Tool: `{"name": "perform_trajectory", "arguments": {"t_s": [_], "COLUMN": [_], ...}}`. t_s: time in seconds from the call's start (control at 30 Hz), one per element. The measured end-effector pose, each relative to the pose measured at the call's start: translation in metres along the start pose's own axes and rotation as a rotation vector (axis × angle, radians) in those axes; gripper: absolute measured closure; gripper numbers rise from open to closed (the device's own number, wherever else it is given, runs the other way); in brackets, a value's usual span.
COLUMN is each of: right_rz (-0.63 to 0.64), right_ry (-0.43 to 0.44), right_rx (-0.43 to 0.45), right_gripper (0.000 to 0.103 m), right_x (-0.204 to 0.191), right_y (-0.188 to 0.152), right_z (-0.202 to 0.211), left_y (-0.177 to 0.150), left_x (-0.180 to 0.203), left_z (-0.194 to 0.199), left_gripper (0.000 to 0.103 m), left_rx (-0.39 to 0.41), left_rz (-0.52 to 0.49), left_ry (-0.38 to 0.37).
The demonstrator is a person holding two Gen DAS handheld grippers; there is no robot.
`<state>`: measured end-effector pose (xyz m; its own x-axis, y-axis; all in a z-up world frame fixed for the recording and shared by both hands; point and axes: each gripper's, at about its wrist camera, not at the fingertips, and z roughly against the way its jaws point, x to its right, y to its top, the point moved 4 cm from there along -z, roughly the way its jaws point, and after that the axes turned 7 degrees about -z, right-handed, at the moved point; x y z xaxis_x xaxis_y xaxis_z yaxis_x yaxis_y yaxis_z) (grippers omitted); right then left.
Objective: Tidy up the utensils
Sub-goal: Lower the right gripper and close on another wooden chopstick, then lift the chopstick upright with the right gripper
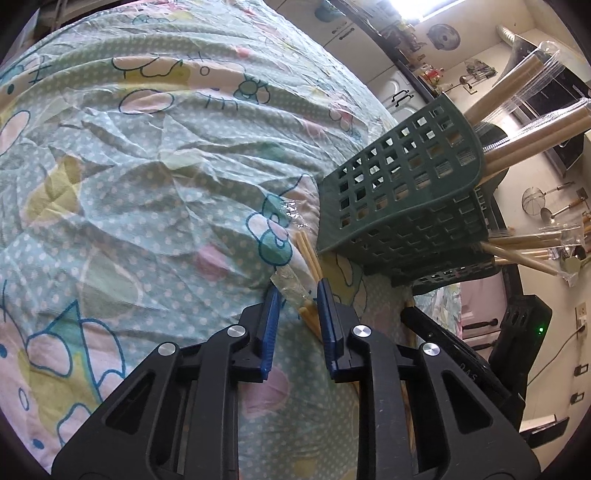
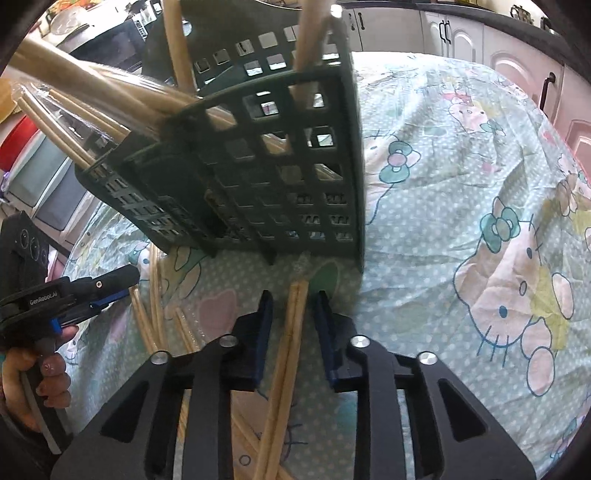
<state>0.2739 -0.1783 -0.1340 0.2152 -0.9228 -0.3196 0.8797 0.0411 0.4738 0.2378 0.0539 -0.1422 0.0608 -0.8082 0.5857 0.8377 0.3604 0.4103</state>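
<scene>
A dark green lattice utensil holder (image 1: 402,206) stands on the cartoon-print cloth and holds several wooden sticks and wrapped chopsticks (image 1: 524,122). It also shows in the right wrist view (image 2: 266,173). My left gripper (image 1: 297,295) is open, its blue pads on either side of a wrapped pair of chopsticks (image 1: 308,258) lying on the cloth. My right gripper (image 2: 293,301) is open around another pair of chopsticks (image 2: 291,332) lying in front of the holder. The left gripper also appears in the right wrist view (image 2: 110,291), over more loose chopsticks (image 2: 147,317).
The table is covered with a wrinkled pastel cloth (image 1: 147,166). Kitchen cabinets (image 2: 461,33) and hanging ladles (image 1: 554,206) lie beyond the table edge. A person's hand (image 2: 33,384) holds the left gripper's handle.
</scene>
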Motion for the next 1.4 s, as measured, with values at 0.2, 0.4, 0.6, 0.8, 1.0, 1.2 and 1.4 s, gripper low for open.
{"name": "perform_trajectory", "arguments": {"t_s": [0.2,0.4,0.6,0.8,1.0,1.2,1.4], "right_rz": [-0.012,0.006,0.043,0.106,0.165,0.206,0.226], "right_ry": [0.008,0.026,0.062,0.104,0.15,0.169,0.181], "right_rx": [0.002,0.029,0.068,0.104,0.132,0.16,0.198], "right_gripper": [0.093,0.094,0.094,0.096,0.097,0.097,0.097], "right_x": [0.012,0.01,-0.005,-0.025,-0.047,-0.063,-0.072], "right_y": [0.003,0.003,-0.001,-0.006,-0.016,-0.02,-0.02], "right_z": [0.007,0.025,0.047,0.073,0.097,0.114,0.127], "left_y": [-0.001,-0.001,0.0,-0.005,-0.006,-0.008,-0.009], "left_x": [0.0,0.01,0.034,0.061,0.086,0.105,0.122], "left_z": [0.003,0.016,0.04,0.063,0.081,0.097,0.113], "left_gripper": [0.091,0.094,0.096,0.097,0.099,0.099,0.1], "left_rx": [0.007,0.047,0.117,0.166,0.19,0.218,0.255], "left_rz": [-0.008,-0.039,-0.116,-0.188,-0.241,-0.292,-0.345], "left_ry": [-0.015,-0.03,-0.052,-0.083,-0.117,-0.141,-0.154]}}
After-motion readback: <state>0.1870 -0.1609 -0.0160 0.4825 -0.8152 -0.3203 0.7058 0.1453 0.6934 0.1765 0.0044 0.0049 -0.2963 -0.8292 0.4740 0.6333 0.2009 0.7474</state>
